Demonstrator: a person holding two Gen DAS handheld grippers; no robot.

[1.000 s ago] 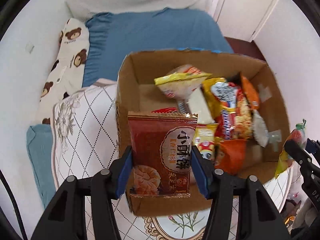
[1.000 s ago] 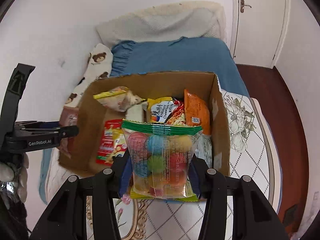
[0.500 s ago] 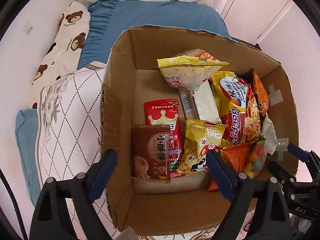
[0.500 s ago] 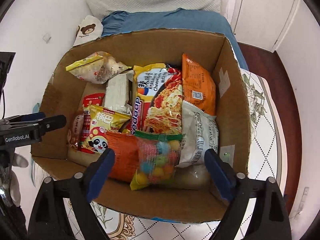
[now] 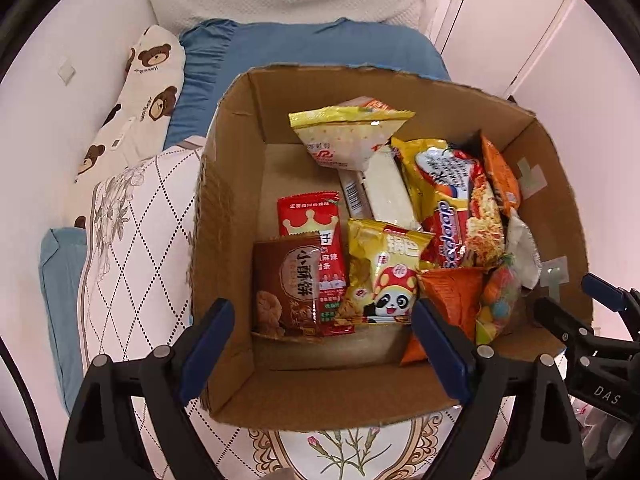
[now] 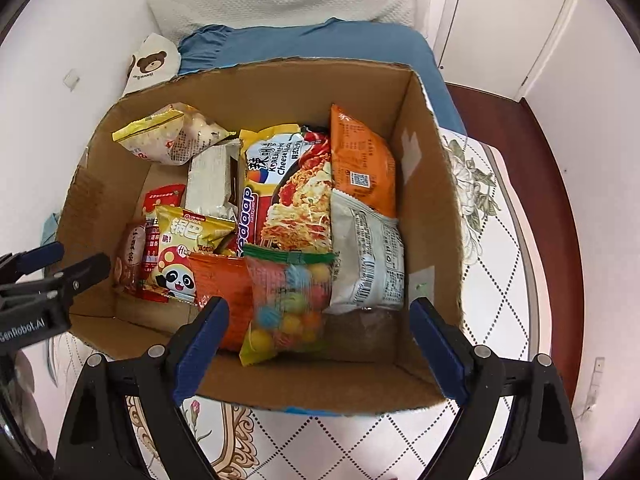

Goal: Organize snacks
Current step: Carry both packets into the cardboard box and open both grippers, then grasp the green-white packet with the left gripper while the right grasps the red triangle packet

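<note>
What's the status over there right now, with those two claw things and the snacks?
Left gripper open, empty. Right gripper open, empty. Brown biscuit packet and clear bag of coloured candy balls both inside the brown cardboard box. Nothing in the way.

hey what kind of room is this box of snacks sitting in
Most likely a bedroom. The cardboard box sits on a bed with a quilted floral cover and a blue blanket. A teddy-bear print pillow lies against the wall, and a white door stands in the corner.
</note>
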